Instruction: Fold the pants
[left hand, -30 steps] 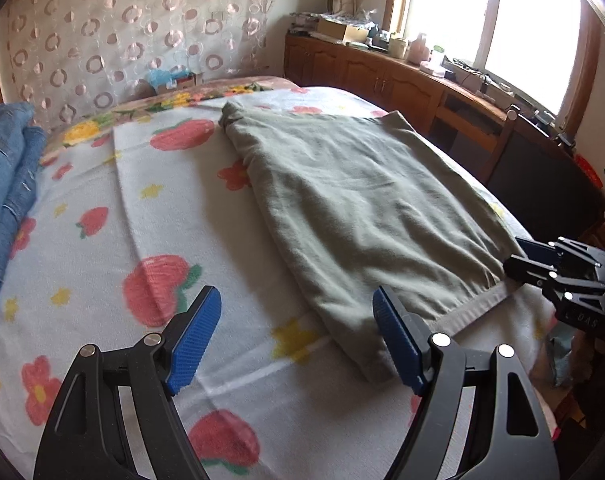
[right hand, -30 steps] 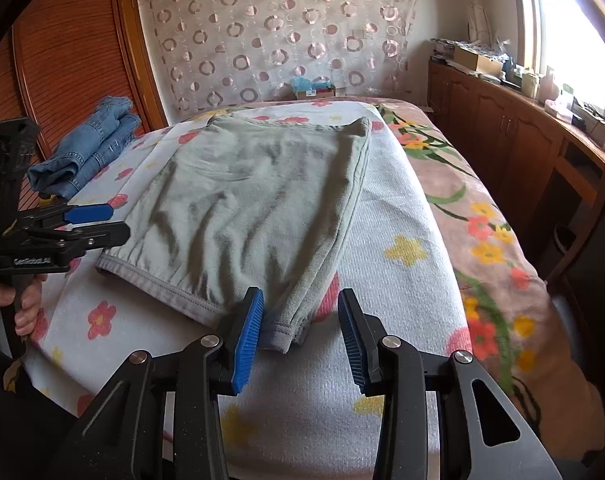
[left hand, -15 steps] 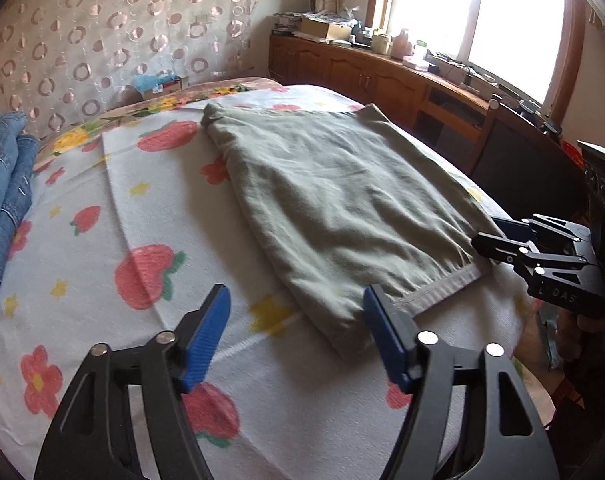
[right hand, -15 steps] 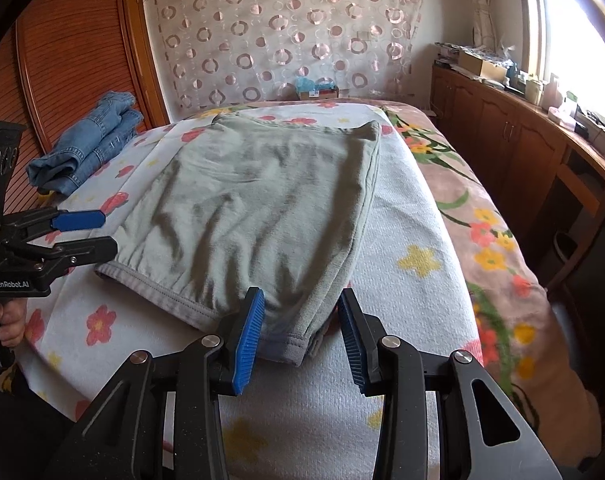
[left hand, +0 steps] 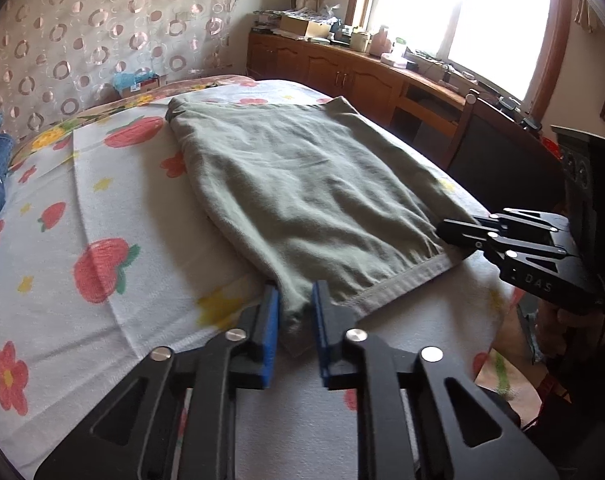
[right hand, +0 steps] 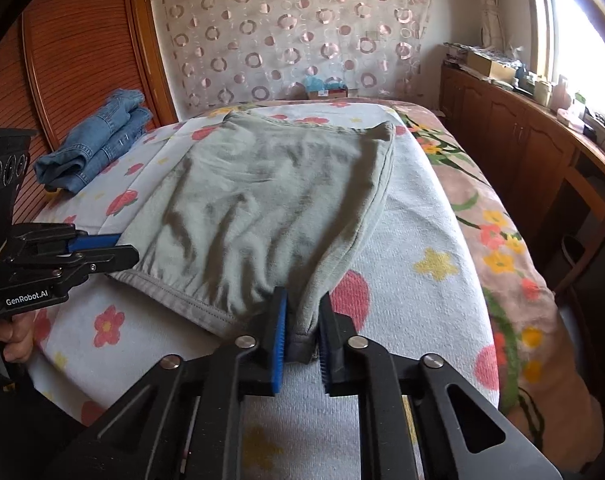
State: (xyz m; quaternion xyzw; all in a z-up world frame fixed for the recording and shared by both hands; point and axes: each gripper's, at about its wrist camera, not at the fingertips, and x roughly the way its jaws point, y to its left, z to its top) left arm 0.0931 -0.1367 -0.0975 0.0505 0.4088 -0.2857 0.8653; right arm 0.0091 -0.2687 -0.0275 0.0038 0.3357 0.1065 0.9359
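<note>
Bed [left hand: 82,360]: carries everything, under a pale towel-like cover printed with strawberries and flowers; a pink floral blanket shows along its window-side edge. It serves as the flat folding surface.

Pants [left hand: 302,200]: grey-green, lying flat and already doubled lengthwise, running from the near edge of the bed toward the far edge by the curtained wall. The stitched hem band lies at the near edge, within reach of both claws, probably so that end can be lifted and carried over the rest.

Jeans [right hand: 94,148]: blue, folded, at the far left corner of the bed against the wooden panel, well apart from the pants; apparently set aside as finished or waiting.

Left claw [left hand: 295,312]: jaws have just been closing and now pinch the near left corner of the hem, cloth bunched between the blue pads [left hand: 268,320]. In the right wrist view it sits at the hem's left end [right hand: 106,250].

Right claw [right hand: 302,332]: jaws have likewise just been closing and are clamped on the near right corner, the hem end gathered between the pads. Holding both corners keeps the edge taut and level for the next fold.
</note>
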